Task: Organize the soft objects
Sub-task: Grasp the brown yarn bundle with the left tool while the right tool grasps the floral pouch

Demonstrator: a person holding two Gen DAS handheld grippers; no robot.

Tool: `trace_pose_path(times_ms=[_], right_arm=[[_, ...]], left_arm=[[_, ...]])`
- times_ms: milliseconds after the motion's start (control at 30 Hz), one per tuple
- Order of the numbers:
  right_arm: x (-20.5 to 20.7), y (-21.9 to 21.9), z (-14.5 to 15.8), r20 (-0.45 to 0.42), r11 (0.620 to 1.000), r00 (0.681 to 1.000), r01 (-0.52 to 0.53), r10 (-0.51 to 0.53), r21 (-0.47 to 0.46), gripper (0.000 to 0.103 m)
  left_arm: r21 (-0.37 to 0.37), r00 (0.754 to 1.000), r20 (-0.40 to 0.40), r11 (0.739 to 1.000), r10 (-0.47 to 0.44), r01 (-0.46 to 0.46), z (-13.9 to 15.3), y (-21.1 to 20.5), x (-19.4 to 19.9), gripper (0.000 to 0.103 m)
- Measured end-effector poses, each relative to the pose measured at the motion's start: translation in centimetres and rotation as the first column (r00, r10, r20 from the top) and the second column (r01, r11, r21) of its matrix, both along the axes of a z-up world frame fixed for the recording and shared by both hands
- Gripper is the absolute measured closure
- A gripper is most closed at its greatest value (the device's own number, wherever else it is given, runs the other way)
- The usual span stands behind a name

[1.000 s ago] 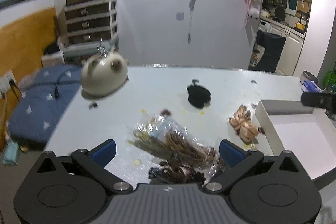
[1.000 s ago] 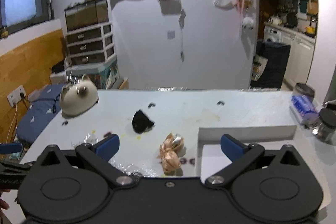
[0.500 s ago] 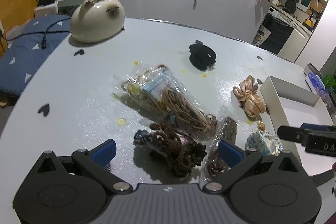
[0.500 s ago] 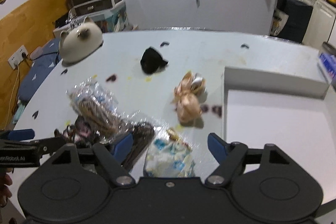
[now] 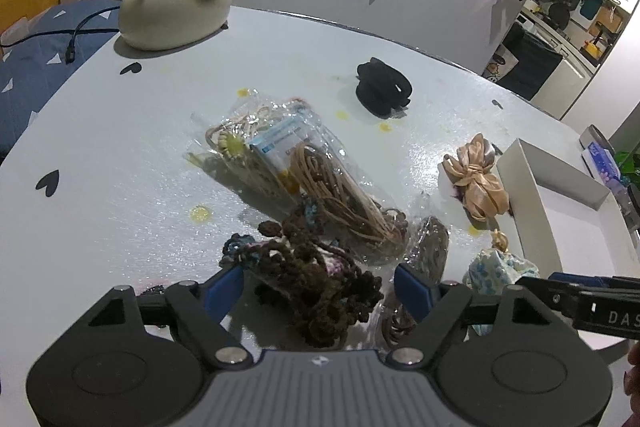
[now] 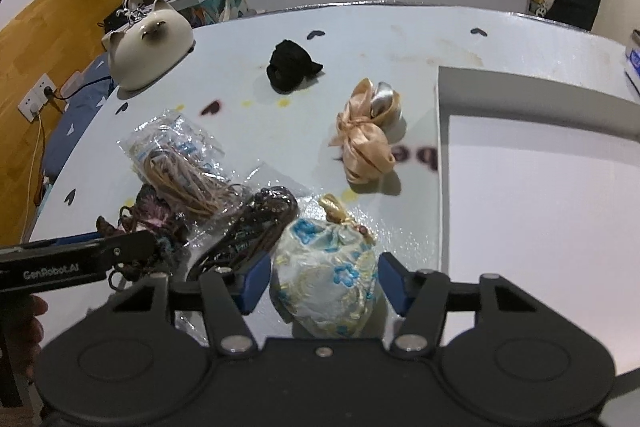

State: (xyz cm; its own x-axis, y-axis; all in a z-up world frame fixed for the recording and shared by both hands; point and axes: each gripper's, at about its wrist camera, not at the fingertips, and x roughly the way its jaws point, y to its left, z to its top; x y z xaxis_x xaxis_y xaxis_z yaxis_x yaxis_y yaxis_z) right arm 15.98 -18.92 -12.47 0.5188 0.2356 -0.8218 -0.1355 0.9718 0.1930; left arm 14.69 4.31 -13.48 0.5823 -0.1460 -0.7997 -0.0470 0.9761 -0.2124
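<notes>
My left gripper (image 5: pixel 320 285) is open, its jaws on either side of a dark brown crocheted bundle (image 5: pixel 320 291) on the white table. My right gripper (image 6: pixel 322 279) is open around a blue-flowered cloth pouch (image 6: pixel 326 279), which also shows in the left wrist view (image 5: pixel 500 269). A clear bag of tan cords (image 5: pixel 288 163) lies just beyond, and a smaller bag of dark bands (image 6: pixel 256 223) beside it. A peach satin scrunchie (image 6: pixel 366 139) and a black scrunchie (image 6: pixel 290 67) lie farther back. A white box (image 6: pixel 540 203) stands at the right.
A cream cat-shaped ornament (image 5: pixel 176 11) sits at the far left corner of the table (image 5: pixel 100 131). A bed with a blue cover (image 5: pixel 36 67) lies beyond the left edge. Drawers and a kitchen stand in the background.
Both grippers have tilted down and moved in low over the table. The left now straddles the brown bundle; the right now straddles the flowered pouch.
</notes>
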Motion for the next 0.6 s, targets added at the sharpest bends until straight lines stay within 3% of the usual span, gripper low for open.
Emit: trace_pose_path(times_ms=[300, 467, 600], right_arm=[[0.9, -0.1, -0.9, -0.033, 0.999, 0.998, -0.046, 0.047, 0.024, 0.043], [1.6, 0.1, -1.6, -0.061, 0.996, 0.995, -0.078, 0.08, 0.032, 0.045], [1.7, 0.7, -2.0, -0.073, 0.994, 0.991, -0.109, 0.11, 0.021, 0.047]], left_arm=[[-0.008, 0.999, -0.034, 0.999, 0.036, -0.037, -1.0, 0.0, 0.6, 0.04], [-0.02, 0.998, -0.037, 0.999, 0.046, -0.047, -1.0, 0.1, 0.3, 0.058], [-0.039, 0.998, -0.039, 0.998, 0.051, -0.053, -0.7, 0.6, -0.3, 0.064]])
